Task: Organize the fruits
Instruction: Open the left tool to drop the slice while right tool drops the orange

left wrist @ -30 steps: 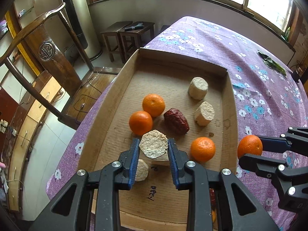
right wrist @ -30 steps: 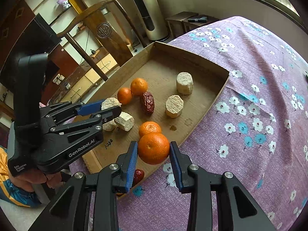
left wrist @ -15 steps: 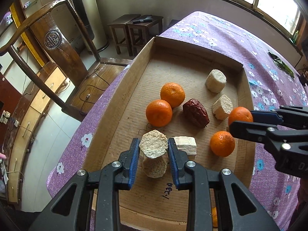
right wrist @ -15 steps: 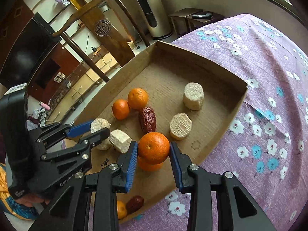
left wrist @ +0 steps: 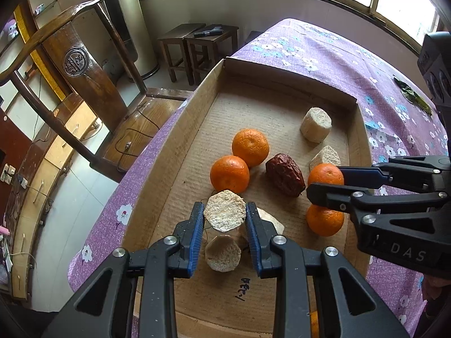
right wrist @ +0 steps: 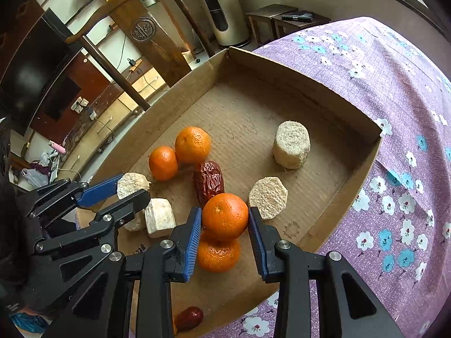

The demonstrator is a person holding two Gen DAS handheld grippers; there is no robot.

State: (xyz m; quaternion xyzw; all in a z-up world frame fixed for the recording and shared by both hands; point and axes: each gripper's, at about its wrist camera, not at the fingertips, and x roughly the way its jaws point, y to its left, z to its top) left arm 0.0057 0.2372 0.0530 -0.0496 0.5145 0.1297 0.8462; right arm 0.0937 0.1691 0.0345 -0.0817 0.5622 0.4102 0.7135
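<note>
Cardboard tray [right wrist: 332,214], set on the purple floral cloth [right wrist: 394,84], is now entered by the right gripper [right wrist: 225,219], its jaws pinching a tangerine [right wrist: 225,215] brought in from outside above a loose tangerine [right wrist: 217,253]; release is judged next. A beige cut chunk [left wrist: 224,211] stays pinched by the left gripper [left wrist: 224,217] over the near end.

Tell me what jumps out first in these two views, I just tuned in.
Both grippers are loaded over the cardboard tray on the purple flowered cloth: the right gripper clamps an orange above another orange, and the left gripper holds a pale fibrous chunk. Two more oranges and a dark red date lie mid-tray.
</note>
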